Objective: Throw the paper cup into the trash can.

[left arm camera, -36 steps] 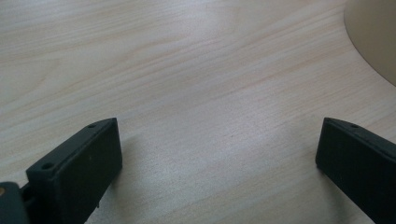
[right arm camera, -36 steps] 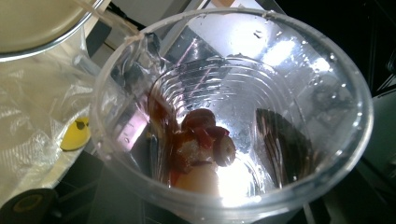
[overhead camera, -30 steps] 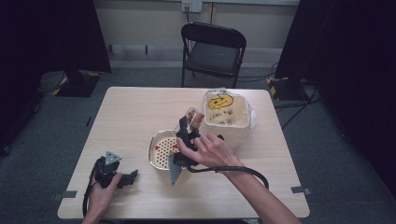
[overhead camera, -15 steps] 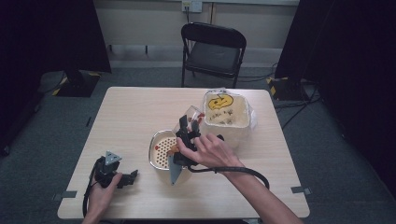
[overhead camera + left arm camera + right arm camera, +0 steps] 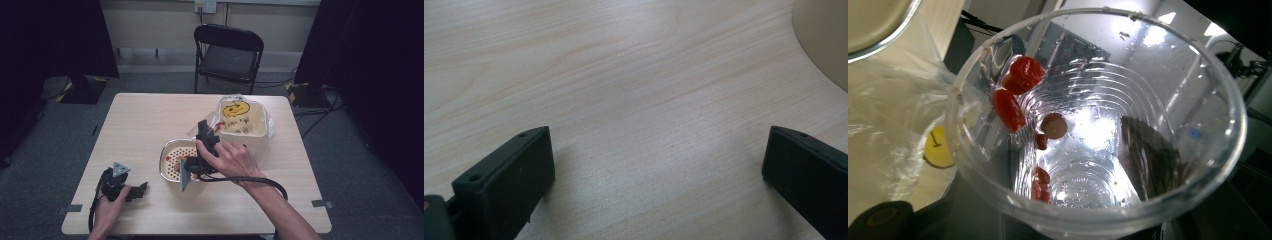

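You are at a pale wooden table (image 5: pixel 150 125) in a dim room, with a black folding chair (image 5: pixel 227 52) beyond the far edge. Near the far right corner stands a white bin (image 5: pixel 242 122) lined with a clear bag (image 5: pixel 267 125), a yellow face printed on it. Nearer the middle sits a steel colander (image 5: pixel 172 160) with orange-red bits in it.

Your right gripper (image 5: pixel 204 132) is clamped on a clear plastic cup (image 5: pixel 1098 120), tipped on its side between colander and bin; its jaws have just been closing on the cup. Your left gripper (image 5: pixel 139 189) rests idle near the near left corner, jaws spread wide over bare wood, holding nothing.

The emptying looks well along: the cup is mostly clear inside. A few red berries (image 5: pixel 1015 87) and smaller bits cling to its wet wall, so they are what is left to shake or rinse out.

From above, your hand covers most of the cup, and whether its mouth faces the colander or the bin is hard to tell. The right jaws are hidden behind the cup.
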Demonstrator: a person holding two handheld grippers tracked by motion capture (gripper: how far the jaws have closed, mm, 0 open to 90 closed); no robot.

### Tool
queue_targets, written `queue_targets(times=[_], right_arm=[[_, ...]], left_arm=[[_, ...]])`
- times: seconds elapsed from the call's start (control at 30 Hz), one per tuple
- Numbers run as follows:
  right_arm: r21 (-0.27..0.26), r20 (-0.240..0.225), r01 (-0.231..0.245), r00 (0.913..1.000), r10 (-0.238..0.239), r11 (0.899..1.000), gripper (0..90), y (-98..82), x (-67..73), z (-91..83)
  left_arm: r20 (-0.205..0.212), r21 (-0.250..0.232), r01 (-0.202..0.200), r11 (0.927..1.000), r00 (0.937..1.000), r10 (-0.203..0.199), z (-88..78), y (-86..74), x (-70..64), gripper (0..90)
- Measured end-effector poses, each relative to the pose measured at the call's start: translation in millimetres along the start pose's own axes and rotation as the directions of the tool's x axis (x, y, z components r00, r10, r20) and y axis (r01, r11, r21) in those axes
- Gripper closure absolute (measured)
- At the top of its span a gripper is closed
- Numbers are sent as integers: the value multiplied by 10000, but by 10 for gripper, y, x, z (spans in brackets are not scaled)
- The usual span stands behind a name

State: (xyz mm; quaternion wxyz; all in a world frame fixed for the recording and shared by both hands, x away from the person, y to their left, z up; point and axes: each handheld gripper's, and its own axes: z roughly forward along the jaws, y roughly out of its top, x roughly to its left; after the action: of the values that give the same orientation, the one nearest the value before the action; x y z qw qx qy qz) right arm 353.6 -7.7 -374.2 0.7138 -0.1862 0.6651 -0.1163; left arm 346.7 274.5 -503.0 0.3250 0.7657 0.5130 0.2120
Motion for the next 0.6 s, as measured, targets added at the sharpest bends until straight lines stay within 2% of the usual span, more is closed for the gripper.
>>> queue_targets(times=[0.07,0.1,0.17,0.23,0.3,0.33,0.37,0.4,0.43,0.47,0.53,0.57,0.6], right_arm=[[47,269,-381,9989,379,9993,506,-14,-6,-14],[69,250,-742,9969,740,9972,506,-24,-12,-14],[54,134,-1723,9850,1722,9850,509,-50,-15,-10],[83,93,-2408,9705,2408,9705,513,-73,-6,-12],[76,-160,-3470,9377,3471,9378,518,-113,-16,-31],[60,-603,-4519,8903,4514,8920,518,-153,-41,-45],[60,-603,-4519,8903,4514,8920,518,-153,-41,-45],[15,-751,-4843,8723,4831,8749,519,-172,-54,-47],[7,-901,-5203,8505,5182,8540,518,-196,-70,-52],[39,-1196,-5809,8078,5772,8139,518,-228,-88,-56],[-1,-1556,-6538,7474,6459,7566,518,-278,-112,-59],[65,-1719,-6950,7075,6855,7189,518,-295,-114,-68],[65,-1806,-7234,6782,7123,6904,518,-316,-120,-72]], left_arm=[[3,-1,3,10000,10000,-3,0,0,0,0],[-6,-3,0,10000,10000,0,0,0,0,0],[1,-1,1,10000,10000,-1,0,0,0,0],[-5,0,-4,10000,10000,4,0,0,0,0],[-6,0,-2,10000,10000,2,0,0,0,0],[-6,0,-1,10000,10000,1,0,0,0,0],[-5,-1,-1,10000,10000,1,0,0,0,0],[-7,-1,-2,10000,10000,2,0,0,0,0],[-6,0,-4,10000,10000,4,0,0,0,0],[-5,-1,-1,10000,10000,1,0,0,0,0],[1,-2,3,10000,10000,-3,0,0,0,0],[2,0,0,10000,10000,0,0,0,0,0],[-8,-1,-7,10000,10000,7,0,0,1,0]])
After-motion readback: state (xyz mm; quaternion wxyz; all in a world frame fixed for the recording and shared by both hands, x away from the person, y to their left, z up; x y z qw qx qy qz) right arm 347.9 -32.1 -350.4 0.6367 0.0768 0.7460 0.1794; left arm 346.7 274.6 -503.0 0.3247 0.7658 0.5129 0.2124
